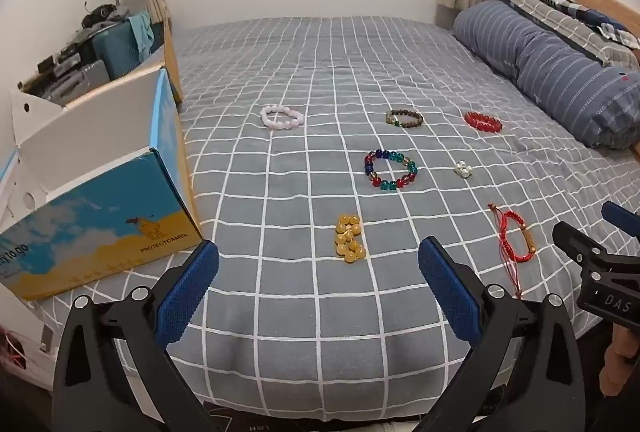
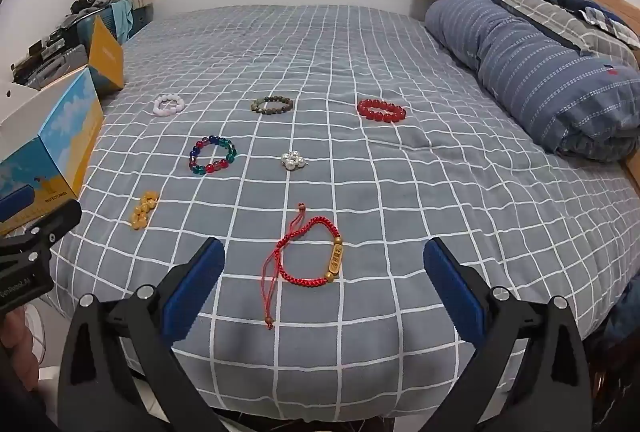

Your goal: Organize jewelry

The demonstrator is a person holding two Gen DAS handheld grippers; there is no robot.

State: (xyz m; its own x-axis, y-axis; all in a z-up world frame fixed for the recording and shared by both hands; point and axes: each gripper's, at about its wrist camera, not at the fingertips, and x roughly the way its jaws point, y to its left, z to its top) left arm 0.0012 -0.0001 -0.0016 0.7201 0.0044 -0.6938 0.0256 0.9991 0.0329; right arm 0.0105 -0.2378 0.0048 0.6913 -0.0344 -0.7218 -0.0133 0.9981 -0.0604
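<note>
Nothing is gripped yet: both the left gripper [image 1: 318, 264] and the right gripper [image 2: 324, 264] hang over the near edge of the bed [image 2: 360, 52] with jaws spread wide and empty. A sensible start is the red cord bracelet [image 2: 310, 258], lying just ahead of the right gripper; pinch the braided band beside its gold bead, not the loose tails. The open shoe box [image 1: 100, 200] sits left of that bracelet, beyond the yellow bead bracelet [image 1: 349, 238].
</note>
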